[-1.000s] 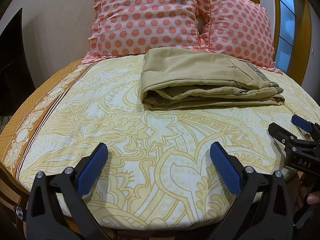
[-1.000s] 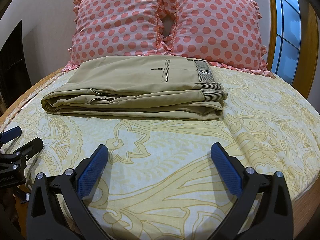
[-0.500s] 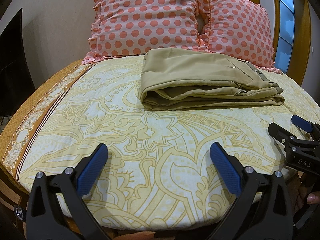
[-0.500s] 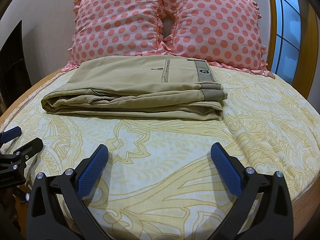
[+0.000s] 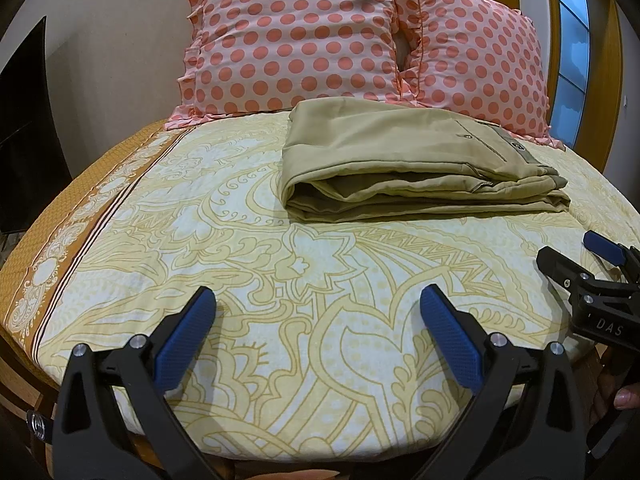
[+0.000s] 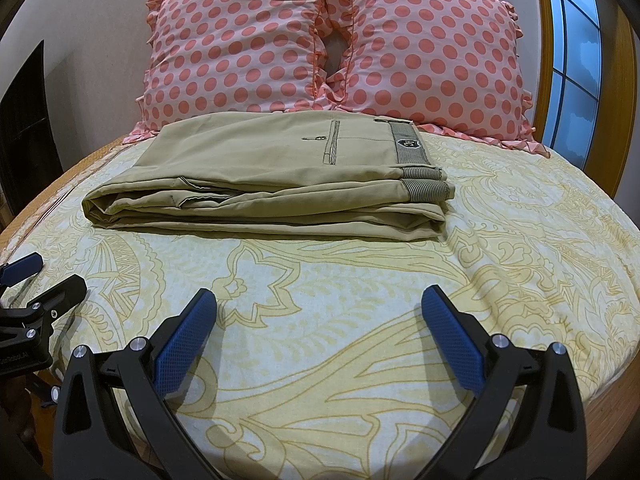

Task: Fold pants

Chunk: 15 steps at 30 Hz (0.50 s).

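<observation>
Left wrist view: nearest you, your left gripper (image 5: 316, 320) hangs over the near edge of the yellow paisley-print bedsheet (image 5: 248, 264), jaws spread wide and empty; your right gripper (image 6: 318, 322) beside it is likewise wide and holds nothing. Both sit well back, likely because the work looks finished. Farther on, the folded khaki cotton pants (image 6: 276, 176) lie stacked flat mid-bed, just before two pink polka-dot ruffled pillows (image 6: 332, 40).

Both wrist views look low across the bed (image 5: 200, 240) toward the pillows (image 6: 320, 48). Both share the pants (image 5: 400, 164) ahead; the left view sits further left, with the right gripper (image 5: 576, 256) at its right edge.
</observation>
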### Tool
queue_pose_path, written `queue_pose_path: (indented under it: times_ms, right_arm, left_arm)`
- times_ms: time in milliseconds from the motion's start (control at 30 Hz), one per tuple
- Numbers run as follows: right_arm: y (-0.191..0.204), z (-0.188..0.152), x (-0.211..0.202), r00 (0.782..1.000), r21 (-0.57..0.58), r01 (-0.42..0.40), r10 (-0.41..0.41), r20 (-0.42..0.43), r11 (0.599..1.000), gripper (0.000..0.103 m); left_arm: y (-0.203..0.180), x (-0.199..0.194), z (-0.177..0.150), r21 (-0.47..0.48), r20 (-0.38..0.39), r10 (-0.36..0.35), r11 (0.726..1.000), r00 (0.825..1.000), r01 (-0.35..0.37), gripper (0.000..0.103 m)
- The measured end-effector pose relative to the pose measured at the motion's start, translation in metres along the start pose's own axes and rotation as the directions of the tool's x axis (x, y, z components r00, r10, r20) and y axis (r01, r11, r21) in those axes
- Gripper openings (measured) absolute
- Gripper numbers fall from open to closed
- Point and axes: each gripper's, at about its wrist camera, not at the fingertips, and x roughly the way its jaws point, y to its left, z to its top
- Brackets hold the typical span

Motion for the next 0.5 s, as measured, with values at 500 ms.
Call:
queue_pose_path:
  times_ms: [500]
  right_arm:
    - [0.0003,-0.0004,0.0002,1.000,0.001,0.001,-0.001,0.001,1.000,0.102]
  left_arm:
    - [-0.0033,-0.0005,-0.0006,-0.004,0.001,0.005,1.000,1.000,-0.005,0.101]
